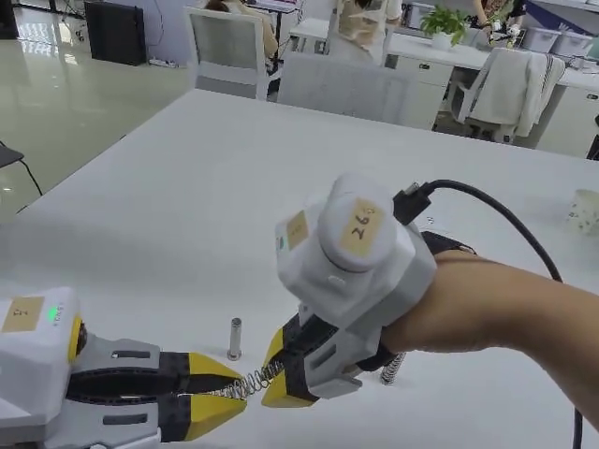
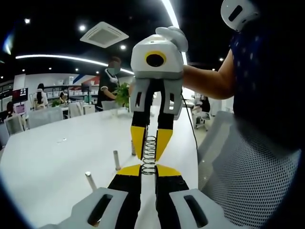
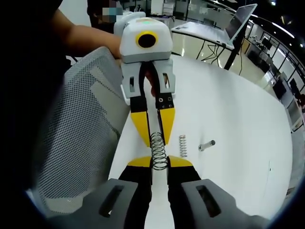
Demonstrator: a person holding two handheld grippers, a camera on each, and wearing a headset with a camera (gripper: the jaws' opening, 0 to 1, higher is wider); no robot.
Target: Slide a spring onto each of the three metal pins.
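Observation:
One metal spring (image 1: 255,381) hangs in the air between the two grippers, held at both ends. My left gripper (image 1: 234,389), at the lower left, is shut on one end. The right gripper (image 1: 274,374), held in a hand, is shut on the other end. In the left gripper view, my left gripper (image 2: 148,170) pinches the spring (image 2: 149,152) below the right gripper (image 2: 151,145). Two upright pins (image 2: 116,160) (image 2: 90,180) stand on the table to the left. A pin (image 1: 235,339) stands just behind the spring. A second spring (image 3: 182,145) lies beside a pin (image 3: 207,144).
The white table (image 1: 187,206) stretches far back and left. A paper cup (image 1: 585,210) sits at its right edge. A black cable (image 1: 505,220) runs from the right gripper. Chairs (image 1: 225,47) and desks stand behind. A mesh chair back (image 3: 81,124) is close by.

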